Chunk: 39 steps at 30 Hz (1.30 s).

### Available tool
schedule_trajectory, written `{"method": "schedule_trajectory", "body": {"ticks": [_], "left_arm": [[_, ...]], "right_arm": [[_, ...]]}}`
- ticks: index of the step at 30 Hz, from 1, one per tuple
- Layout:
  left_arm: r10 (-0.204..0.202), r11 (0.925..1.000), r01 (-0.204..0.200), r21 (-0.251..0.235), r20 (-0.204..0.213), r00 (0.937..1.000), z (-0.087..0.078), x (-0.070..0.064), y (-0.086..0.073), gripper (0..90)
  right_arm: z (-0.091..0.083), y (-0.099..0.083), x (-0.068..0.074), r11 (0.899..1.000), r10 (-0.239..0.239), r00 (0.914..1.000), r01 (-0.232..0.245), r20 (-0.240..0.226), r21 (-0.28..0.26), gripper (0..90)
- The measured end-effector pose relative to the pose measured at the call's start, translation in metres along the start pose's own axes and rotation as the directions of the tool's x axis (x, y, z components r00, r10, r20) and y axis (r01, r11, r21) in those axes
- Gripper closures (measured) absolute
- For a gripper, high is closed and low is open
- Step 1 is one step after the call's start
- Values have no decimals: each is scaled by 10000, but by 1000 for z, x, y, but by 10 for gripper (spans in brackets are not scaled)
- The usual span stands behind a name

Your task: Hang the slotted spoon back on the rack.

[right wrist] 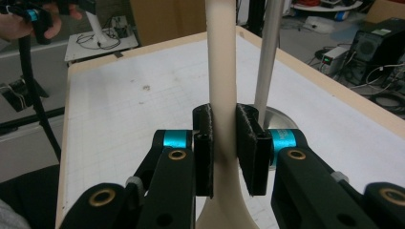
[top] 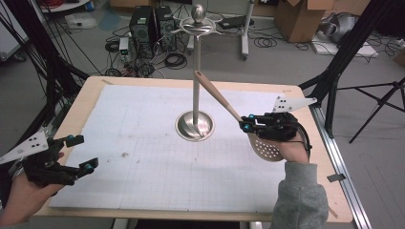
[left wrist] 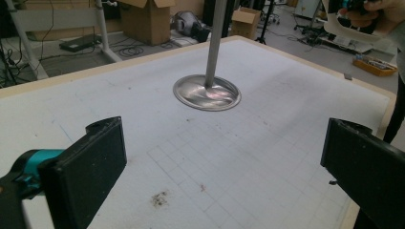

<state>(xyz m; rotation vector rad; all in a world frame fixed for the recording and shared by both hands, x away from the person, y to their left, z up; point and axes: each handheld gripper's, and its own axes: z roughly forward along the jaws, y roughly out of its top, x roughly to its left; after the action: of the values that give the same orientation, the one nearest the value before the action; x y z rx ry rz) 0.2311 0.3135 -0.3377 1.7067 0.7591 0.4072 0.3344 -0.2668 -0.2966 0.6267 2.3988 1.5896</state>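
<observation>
A beige slotted spoon point(top: 224, 100) is held over the right part of the table, its handle slanting up-left toward the stand's pole and its perforated bowl point(top: 265, 148) low by the hand. My right gripper point(top: 247, 126) is shut on the spoon's handle point(right wrist: 222, 71), the jaws pressed on both sides. A metal stand point(top: 196, 71) with a round base point(top: 194, 126) rises at the table's middle; its top carries arms and a knob point(top: 197, 13). My left gripper point(top: 82, 152) hovers open at the left front, nothing between its pads point(left wrist: 90, 167).
A white gridded mat point(top: 143, 157) covers the wooden table point(top: 86, 95). A small dark smudge point(left wrist: 160, 199) marks the mat near the left gripper. Computers, cables and cardboard boxes lie on the floor beyond; black tripod legs stand at both sides.
</observation>
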Motion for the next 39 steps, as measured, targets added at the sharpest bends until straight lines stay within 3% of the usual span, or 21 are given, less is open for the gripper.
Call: {"method": "schedule_trajectory", "body": {"ticks": [12, 15, 27, 39], "left_arm": [[-6, 10000, 6, -16, 16, 10000, 0, 0, 0, 20], [-12, 10000, 12, -15, 12, 10000, 0, -1, 0, 20], [-9, 10000, 9, 63, 75, 10000, 3, -1, -1, 20], [-9, 10000, 10, -11, 33, 10000, 1, -1, 0, 20]], "right_arm": [[-16, -1, -4, 9980, 192, 9984, -159, 533, -619, 780], [-22, 1, -4, 9954, 272, 9967, -201, 759, -935, 780], [-34, 10, 0, 9900, 527, 9895, -341, 1349, -1370, 780], [-46, 34, 6, 9891, 141, 9897, 71, 1428, -1470, 780]]}}
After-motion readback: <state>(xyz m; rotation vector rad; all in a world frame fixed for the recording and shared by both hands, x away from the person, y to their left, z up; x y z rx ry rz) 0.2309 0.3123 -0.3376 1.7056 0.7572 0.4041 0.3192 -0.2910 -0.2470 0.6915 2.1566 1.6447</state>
